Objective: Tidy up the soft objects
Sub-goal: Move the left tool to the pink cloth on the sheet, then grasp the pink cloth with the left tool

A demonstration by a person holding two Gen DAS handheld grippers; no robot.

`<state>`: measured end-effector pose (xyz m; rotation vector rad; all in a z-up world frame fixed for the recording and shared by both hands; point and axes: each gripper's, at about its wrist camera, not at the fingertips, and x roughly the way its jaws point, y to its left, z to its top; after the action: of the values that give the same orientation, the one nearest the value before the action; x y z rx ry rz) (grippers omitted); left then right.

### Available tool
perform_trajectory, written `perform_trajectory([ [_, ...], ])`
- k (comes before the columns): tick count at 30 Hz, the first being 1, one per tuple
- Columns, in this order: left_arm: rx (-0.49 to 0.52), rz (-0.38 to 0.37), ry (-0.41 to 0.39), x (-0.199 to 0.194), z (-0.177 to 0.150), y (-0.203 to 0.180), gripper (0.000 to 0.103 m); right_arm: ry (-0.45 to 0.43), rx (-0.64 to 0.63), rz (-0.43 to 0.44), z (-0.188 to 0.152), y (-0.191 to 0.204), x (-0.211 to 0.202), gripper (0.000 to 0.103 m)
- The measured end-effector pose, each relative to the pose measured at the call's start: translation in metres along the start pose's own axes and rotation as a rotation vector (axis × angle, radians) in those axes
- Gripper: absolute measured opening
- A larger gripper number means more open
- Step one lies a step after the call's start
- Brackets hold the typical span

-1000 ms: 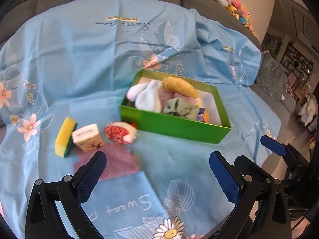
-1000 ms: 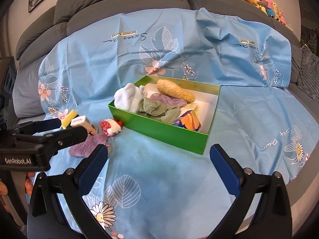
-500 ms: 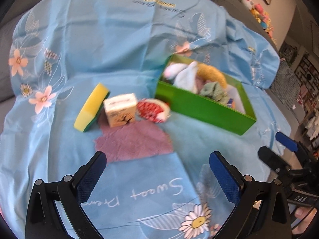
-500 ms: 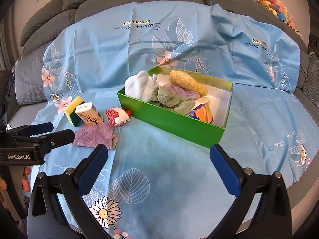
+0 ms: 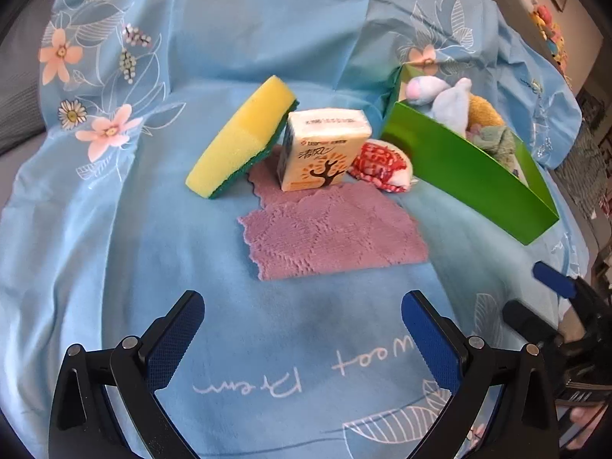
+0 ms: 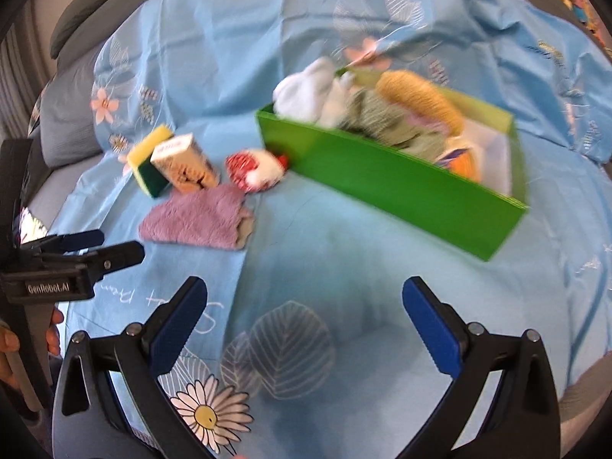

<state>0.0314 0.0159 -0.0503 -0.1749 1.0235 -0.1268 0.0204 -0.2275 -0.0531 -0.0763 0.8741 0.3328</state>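
The green box (image 5: 470, 176) lies on the blue sheet (image 5: 114, 229), its long axis running from near left to far right in the left wrist view. It holds a white sock (image 5: 451, 101), a tan sponge (image 5: 484, 114), a grey-green cloth (image 5: 497, 141) and, in the blurred right wrist view, what may be an orange item (image 6: 464, 162).

Outside the box, at its near-left end, 4 things sit close together. 1 yellow sponge (image 5: 241, 137) with a green underside leans tilted against 1 tissue pack (image 5: 323, 149), which stands upright on the far edge of 1 flat purple cloth (image 5: 332, 233). 1 red-and-white pouch (image 5: 382, 166) lies just beside the pack, between it and the box wall.

The left gripper (image 5: 302, 338) hovers over bare sheet just short of the purple cloth, jaws wide apart and empty. The right gripper (image 6: 304, 317) hangs near the box's long side, jaws likewise spread with nothing between them.
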Motion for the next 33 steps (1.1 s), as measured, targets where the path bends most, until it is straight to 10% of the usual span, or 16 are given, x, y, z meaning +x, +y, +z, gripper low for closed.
perform_trajectory([
  [13,-0.025,-0.083,0.026,0.040,0.023,0.014,0.101,0.074,-0.128,0.173,0.014,0.045,0.065,0.098],
  [22,-0.030,-0.163,0.030,0.044,0.028,0.020,0.044,0.080,-0.209,0.175,0.033,0.061,0.088,0.057],
  [27,-0.098,-0.215,0.020,0.038,0.028,0.028,0.017,0.077,-0.201,0.213,0.032,0.059,0.085,0.017],
  [33,-0.066,-0.285,-0.026,0.008,0.027,0.012,0.010,-0.005,-0.208,0.232,0.034,0.062,0.055,0.010],
])
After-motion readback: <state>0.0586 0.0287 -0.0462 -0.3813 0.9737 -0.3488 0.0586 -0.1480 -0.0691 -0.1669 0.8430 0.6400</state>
